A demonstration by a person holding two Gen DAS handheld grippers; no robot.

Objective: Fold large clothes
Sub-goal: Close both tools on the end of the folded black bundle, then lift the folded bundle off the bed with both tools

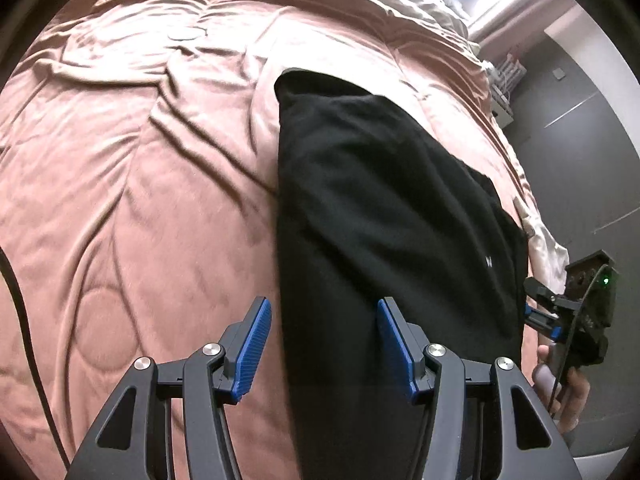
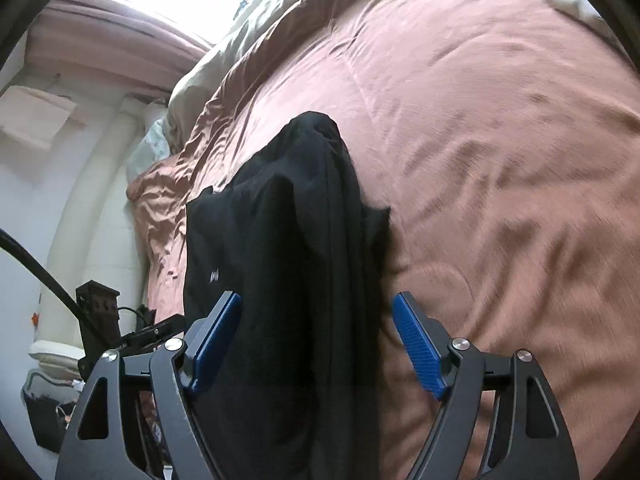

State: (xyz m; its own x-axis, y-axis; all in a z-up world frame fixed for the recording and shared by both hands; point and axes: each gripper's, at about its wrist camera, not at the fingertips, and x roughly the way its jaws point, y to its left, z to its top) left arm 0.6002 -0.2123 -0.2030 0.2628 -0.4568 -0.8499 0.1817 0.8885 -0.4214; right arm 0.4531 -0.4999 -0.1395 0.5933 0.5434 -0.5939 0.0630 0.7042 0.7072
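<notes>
I count one black fabric garment (image 1: pixel 384 208), folded long on the bed. I count one wrinkled pink quilted bedcover (image 1: pixel 140 184) under it, and one beige blanket (image 2: pixel 256 36) at the far end. I see two black grippers: my left gripper (image 1: pixel 324 344) and my right gripper (image 2: pixel 316 344), each with two blue ribbed pads (image 1: pixel 252 352), so four pads together. One small white logo (image 2: pixel 215 277) is on the garment.
</notes>
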